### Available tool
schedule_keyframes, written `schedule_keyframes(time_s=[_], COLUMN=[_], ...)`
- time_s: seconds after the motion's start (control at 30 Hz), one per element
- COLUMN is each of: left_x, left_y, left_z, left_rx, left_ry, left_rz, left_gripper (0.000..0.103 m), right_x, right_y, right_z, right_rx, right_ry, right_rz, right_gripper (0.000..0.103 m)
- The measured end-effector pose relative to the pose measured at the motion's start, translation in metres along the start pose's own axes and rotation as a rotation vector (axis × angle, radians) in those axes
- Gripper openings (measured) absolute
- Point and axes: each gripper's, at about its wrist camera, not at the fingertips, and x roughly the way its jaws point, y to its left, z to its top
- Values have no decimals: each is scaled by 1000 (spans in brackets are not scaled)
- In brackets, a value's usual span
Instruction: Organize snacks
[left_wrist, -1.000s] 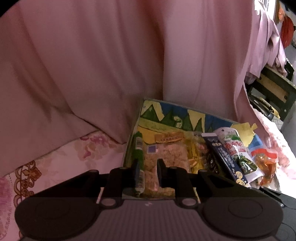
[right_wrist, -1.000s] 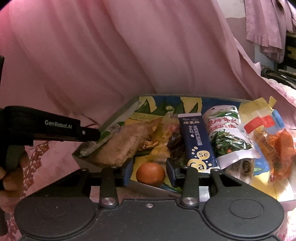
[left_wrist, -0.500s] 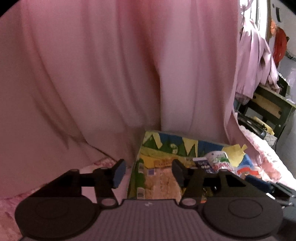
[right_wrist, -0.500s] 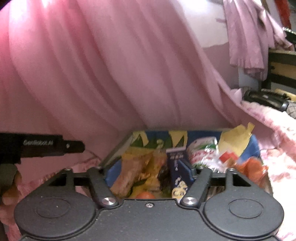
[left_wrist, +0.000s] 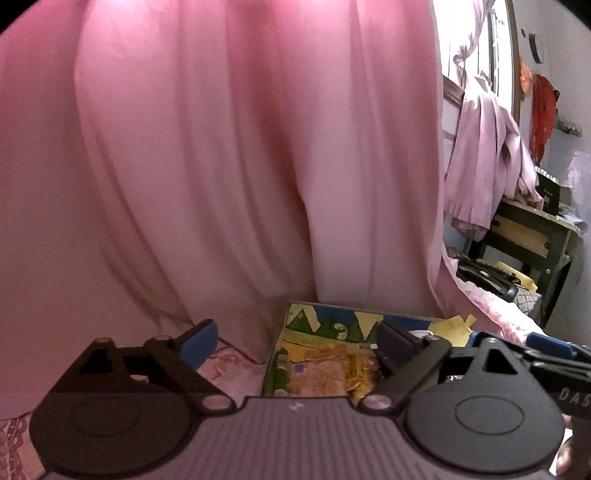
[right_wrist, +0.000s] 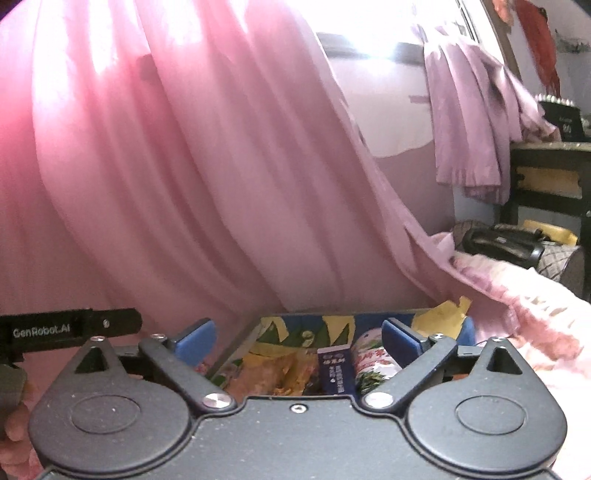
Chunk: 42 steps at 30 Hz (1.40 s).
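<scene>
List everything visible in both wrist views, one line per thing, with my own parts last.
Snack box: one, blue and yellow printed, on the bed below both grippers.
Milk carton: one, dark blue, in the box.
Pickle pouch: one, white and green, right of the carton.
Cracker packet: one, tan, left part of the box.
Green tube: one, along the box's left wall.
Curtain: pink, behind the box.
Bedspread: pink floral.
Side table: one, dark, far right.
Left gripper: black, jaws opening, nothing between them.
Right gripper: black, jaws opening, nothing between them.
</scene>
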Motion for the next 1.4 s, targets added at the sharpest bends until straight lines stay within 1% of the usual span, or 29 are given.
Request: schedule_keyframes(time_s=[0.13,0.3,0.4,0.5,0.7,0.8,0.97,1.2,1.4], left_x=[-18,-38,-48,-59,-80,-84,-94,-113,-129], left_y=[-2,-6,-6,-6,-10,-14,-18,-20,-18], left_z=[-4,-11,-17,-23,-34,-39,-47,-65,-74], left_rx=[4,36,40,33,35,46,61,61,48], left_ry=[-40,-62,-57,-50,-48,-27,-12,28,43], left_rz=[28,70,81,77,75,79,82,82,92], left_gripper=[103,103,103,103,103,103,103,103,103], right_x=[-17,-37,-47,-58,-80,-91,-109,-129,-144], right_y=[-5,-12,-13,-12,-10,-9,-10,-9,-8], right_z=[1,0,0,-3,-18,-24,-30,-43,-49], right_rx=[15,48,46,38,26,24,30,30,29], right_ry=[-16,-22,-31,-32,-8,4,2,21,22], right_rz=[-10,-7,-11,-15,-20,-26,-38,-59,-72], right_gripper=[101,102,102,102,102,102,102,102,102])
